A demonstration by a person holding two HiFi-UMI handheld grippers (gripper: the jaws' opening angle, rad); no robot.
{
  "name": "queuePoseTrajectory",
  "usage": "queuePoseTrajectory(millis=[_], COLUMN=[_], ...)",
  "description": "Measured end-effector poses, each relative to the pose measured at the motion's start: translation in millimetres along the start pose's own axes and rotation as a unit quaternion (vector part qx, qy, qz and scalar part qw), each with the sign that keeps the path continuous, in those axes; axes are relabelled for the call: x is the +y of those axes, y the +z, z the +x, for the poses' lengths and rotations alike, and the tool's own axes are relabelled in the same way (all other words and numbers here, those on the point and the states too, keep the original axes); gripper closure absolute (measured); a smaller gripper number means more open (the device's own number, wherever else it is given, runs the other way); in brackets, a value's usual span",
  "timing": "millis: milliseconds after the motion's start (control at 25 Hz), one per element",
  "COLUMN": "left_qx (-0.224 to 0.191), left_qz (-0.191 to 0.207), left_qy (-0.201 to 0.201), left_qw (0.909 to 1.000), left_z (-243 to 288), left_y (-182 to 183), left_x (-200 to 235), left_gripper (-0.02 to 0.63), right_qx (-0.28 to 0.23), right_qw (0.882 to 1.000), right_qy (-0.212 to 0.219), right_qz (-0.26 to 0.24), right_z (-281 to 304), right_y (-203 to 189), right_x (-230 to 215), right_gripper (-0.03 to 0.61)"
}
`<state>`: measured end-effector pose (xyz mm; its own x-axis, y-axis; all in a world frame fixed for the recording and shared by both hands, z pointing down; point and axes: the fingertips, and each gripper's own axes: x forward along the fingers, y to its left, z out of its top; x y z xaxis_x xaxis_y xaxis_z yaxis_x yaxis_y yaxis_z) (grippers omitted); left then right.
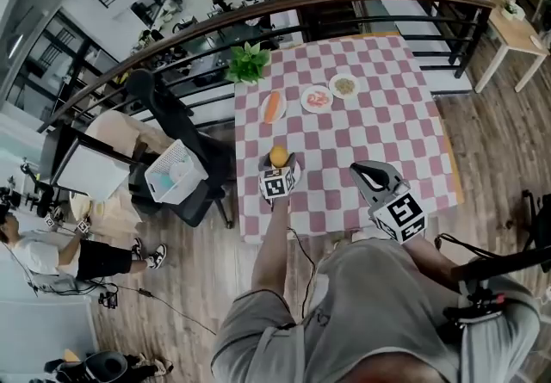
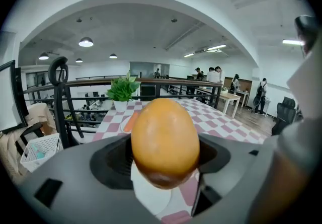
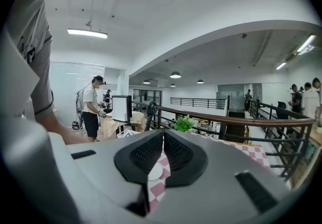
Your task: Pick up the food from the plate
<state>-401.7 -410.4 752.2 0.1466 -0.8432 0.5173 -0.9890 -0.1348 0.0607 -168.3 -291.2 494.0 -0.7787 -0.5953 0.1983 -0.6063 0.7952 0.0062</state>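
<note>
— What is the left gripper [image 1: 278, 164] doing?
— Its jaws are clamping an orange egg-shaped food [image 2: 165, 140]; a white plate [image 2: 150, 197] is showing just beneath it on the checked table [image 1: 392, 127].
— And the right gripper [image 3: 162, 160]?
— It is hovering over the table's near edge, jaws pressed together on nothing.

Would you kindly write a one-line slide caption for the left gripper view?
Left gripper clamps an orange egg-shaped food item above a white plate on the checkered table.
</note>
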Motion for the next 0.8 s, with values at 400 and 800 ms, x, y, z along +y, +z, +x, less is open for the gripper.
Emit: queuePoseTrajectory(millis=[400, 800], left_qx=[-0.104, -0.194], left_qz=[0.024, 0.044], left_qy=[-0.028, -0.057], left_qw=[0.9939, 0.9784], left_z=[-55.5, -137.5], left_y=[87.1, 169.2], left_x=[-38.8, -74.9], left_gripper=[0.275, 0.273], right_qx=[-0.01, -0.039], right_qw=[1.0, 0.998], right_qy=[0.021, 0.047], right_qz=[-0.007, -0.015], right_z=[2.7, 20.8], right_y=[4.2, 24.2], right_x=[7.0, 7.4], right_gripper=[0.561, 0.561])
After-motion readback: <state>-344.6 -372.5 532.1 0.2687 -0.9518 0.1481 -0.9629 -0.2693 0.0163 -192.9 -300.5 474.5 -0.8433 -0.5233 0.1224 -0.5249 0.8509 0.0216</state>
